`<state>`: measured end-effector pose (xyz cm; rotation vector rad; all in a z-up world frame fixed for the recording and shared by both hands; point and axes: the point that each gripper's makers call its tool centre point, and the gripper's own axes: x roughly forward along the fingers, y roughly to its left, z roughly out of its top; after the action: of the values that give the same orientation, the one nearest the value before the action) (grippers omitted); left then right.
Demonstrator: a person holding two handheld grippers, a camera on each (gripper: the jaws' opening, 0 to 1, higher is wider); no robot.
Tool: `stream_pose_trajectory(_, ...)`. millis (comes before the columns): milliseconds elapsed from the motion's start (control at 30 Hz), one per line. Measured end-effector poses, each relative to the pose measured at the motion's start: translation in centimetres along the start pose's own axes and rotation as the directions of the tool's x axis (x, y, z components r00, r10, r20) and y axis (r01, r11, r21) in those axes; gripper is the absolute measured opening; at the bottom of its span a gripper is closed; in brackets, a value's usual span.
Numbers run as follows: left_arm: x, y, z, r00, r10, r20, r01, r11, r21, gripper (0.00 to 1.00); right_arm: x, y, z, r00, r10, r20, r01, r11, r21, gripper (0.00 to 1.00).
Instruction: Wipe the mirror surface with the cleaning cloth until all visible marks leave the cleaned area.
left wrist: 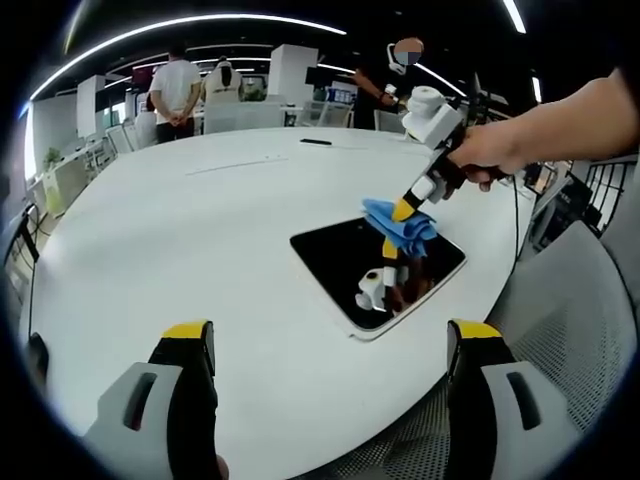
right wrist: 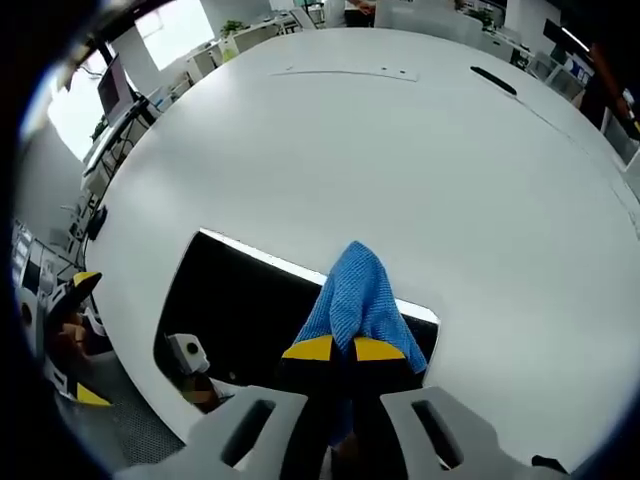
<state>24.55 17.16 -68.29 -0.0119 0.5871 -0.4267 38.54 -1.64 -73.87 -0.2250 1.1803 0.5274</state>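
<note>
Right gripper (right wrist: 335, 349) clamps the blue cloth (right wrist: 355, 295) on the mirror (right wrist: 230, 300).
Left gripper (left wrist: 335, 335), jaws apart and empty, sees people standing at upper left; the cloth looks woven, the mirror flat and dark.

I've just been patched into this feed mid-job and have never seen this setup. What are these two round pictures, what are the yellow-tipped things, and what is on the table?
There is no robot here: a person holds a two-jaw gripper in each hand, and a fisheye camera rides on each one.

The left gripper view looks along the left gripper, whose yellow-tipped jaws stand wide apart and hold nothing. In that view a hand brings in the right gripper from the right.

The right gripper view looks down the right gripper's own jaws, shut on a blue cleaning cloth.

On the round white table lies a dark rectangular mirror with a pale rim. The cloth rests on the mirror's far edge, and the gripper is reflected in the glass. I cannot make out any marks on the glass. People stand in the office behind.
</note>
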Motion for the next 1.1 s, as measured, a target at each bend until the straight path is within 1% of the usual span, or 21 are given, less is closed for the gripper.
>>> stream_pose_trajectory(467,-0.1,0.3,0.3,1.0,0.022,0.017,-0.022,1.0,-0.005,0.98,-0.9,0.7,-2.5,1.0,0.002,-0.002,-0.002,1.0,0.001,0.0)
stream_pose_trajectory(600,-0.1,0.3,0.3,0.999,0.027,0.017,-0.027,1.0,-0.013,0.99,-1.1,0.8,-2.8,1.0,0.003,-0.001,-0.003,1.0,0.003,0.0)
stream_pose_trajectory(667,-0.2,0.2,0.6,0.999,0.023,0.029,-0.022,0.999,-0.027,0.99,-1.1,0.8,-3.0,1.0,0.005,0.0,-0.005,1.0,0.005,0.0)
stream_pose_trajectory(767,0.0,0.1,0.4,1.0,0.021,0.015,-0.021,1.0,-0.018,0.99,-1.3,1.0,-3.5,1.0,0.007,0.002,-0.007,1.0,0.005,0.0)
stream_pose_trajectory(867,-0.1,0.2,0.3,0.999,0.031,0.008,-0.031,0.999,-0.012,0.99,-1.4,1.0,-3.8,1.0,0.007,0.006,-0.007,1.0,0.025,0.0)
stream_pose_trajectory(967,0.0,0.3,0.1,0.999,0.033,-0.003,-0.033,0.999,-0.01,0.99,-1.6,1.2,-4.2,1.0,0.006,0.008,-0.006,1.0,0.019,0.0)
stream_pose_trajectory(1100,-0.1,0.3,0.1,0.999,0.035,-0.003,-0.035,0.999,-0.012,0.99,-1.8,1.4,-4.8,1.0,0.008,0.008,-0.008,1.0,0.019,0.0)
